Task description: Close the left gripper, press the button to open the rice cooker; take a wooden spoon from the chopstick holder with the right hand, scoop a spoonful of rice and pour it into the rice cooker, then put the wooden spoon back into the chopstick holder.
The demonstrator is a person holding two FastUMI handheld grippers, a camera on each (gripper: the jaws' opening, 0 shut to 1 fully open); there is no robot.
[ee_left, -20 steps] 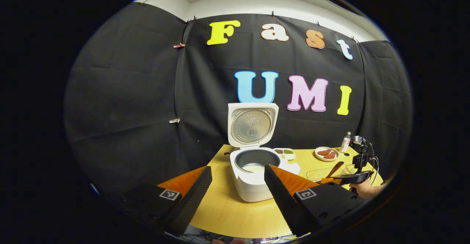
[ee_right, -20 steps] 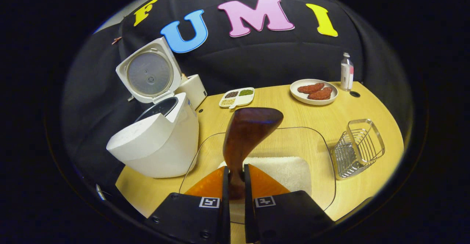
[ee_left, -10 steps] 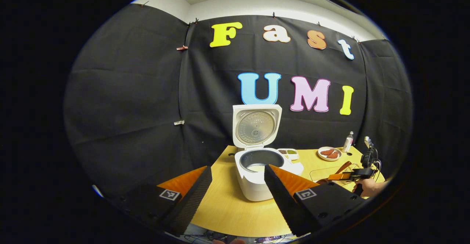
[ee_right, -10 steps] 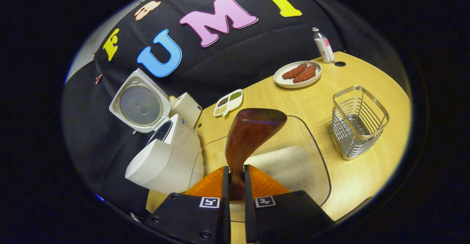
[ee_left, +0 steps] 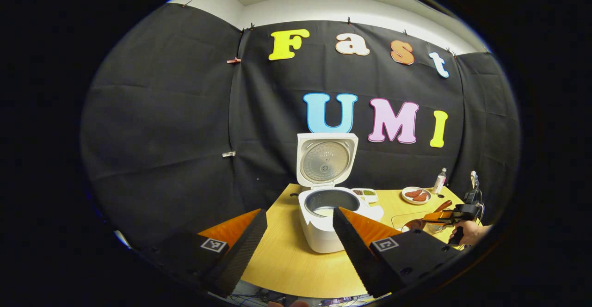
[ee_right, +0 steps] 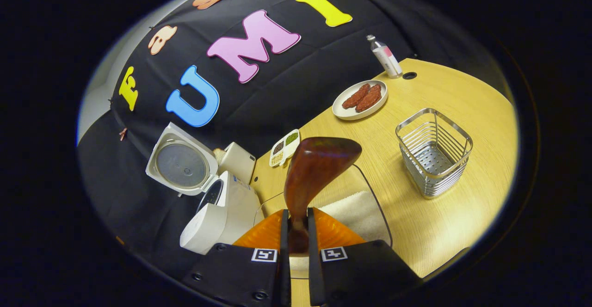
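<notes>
1. Light wooden table (ee_right: 444, 214) with a rounded edge and a small dark hole near the back.
2. White rice cooker (ee_right: 217, 214), lid raised, at the table's left end; a small white box (ee_right: 238, 160) just behind it.
3. Clear glass tray of white rice (ee_right: 358, 212) near the front.
4. Square wire chopstick holder (ee_right: 434, 152) right of the tray.
5. Along the back: white divided dish of grains (ee_right: 284, 146), white plate with reddish-brown pieces (ee_right: 360, 99), small clear bottle (ee_right: 384, 56).

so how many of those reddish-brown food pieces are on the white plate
2. Both lie side by side, touching, on the white plate at the back of the table, near the bottle: one toward the cloth wall, the other nearer the wire basket.
</notes>
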